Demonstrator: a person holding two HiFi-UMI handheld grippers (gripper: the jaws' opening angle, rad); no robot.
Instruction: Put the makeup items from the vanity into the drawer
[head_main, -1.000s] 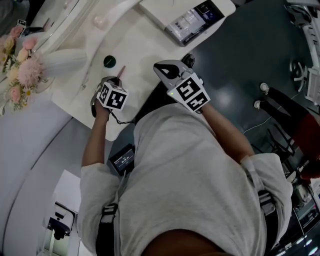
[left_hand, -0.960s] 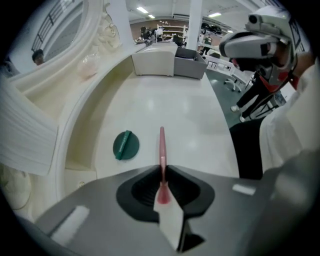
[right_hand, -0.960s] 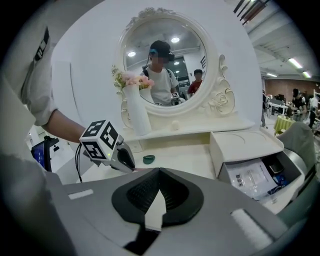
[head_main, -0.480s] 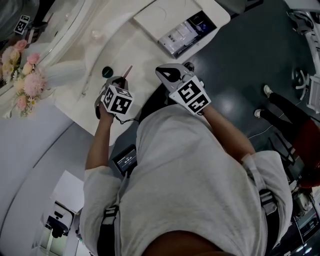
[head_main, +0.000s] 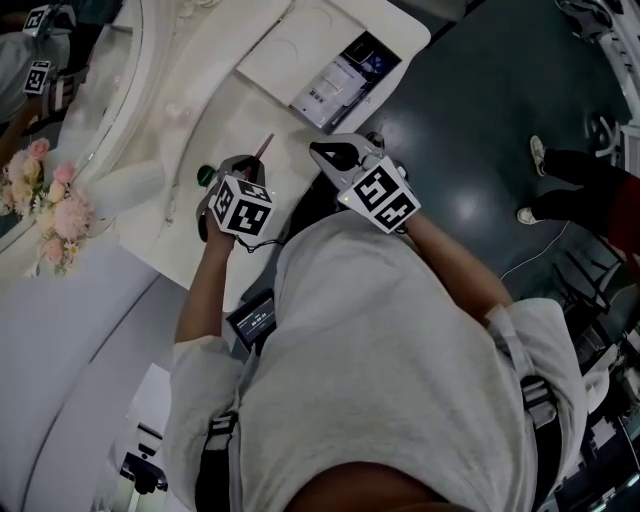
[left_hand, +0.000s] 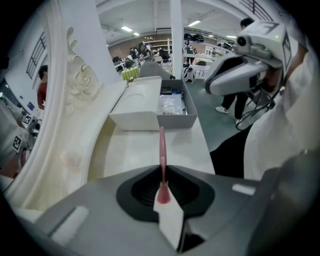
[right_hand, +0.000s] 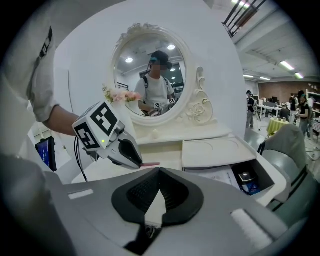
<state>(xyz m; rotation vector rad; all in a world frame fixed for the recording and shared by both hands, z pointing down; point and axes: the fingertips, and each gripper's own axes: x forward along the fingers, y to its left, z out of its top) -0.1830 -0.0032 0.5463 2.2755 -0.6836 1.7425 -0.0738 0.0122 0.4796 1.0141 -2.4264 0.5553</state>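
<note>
My left gripper (left_hand: 163, 196) is shut on a slim pink makeup pencil (left_hand: 162, 150), which sticks out past the jaws toward the open drawer (left_hand: 173, 106). In the head view that gripper (head_main: 247, 168) hangs over the white vanity top (head_main: 235, 120) with the pencil (head_main: 263, 148) pointing at the drawer (head_main: 335, 75). A small dark green round item (head_main: 205, 175) lies on the vanity just left of it. My right gripper (right_hand: 157, 204) is shut and empty; it (head_main: 328, 152) hovers beside the vanity's front edge, right of the left gripper (right_hand: 107, 136).
The drawer holds a few packets and a small dark box (right_hand: 247, 177). A white vase with pink flowers (head_main: 60, 215) stands at the vanity's left end. An oval mirror (right_hand: 150, 75) rises behind the top. A chair back (right_hand: 287, 150) stands at the right.
My left gripper has risen and moved away from the green item toward the drawer, carrying the pink pencil. The right gripper has shifted the same way, still shut.
</note>
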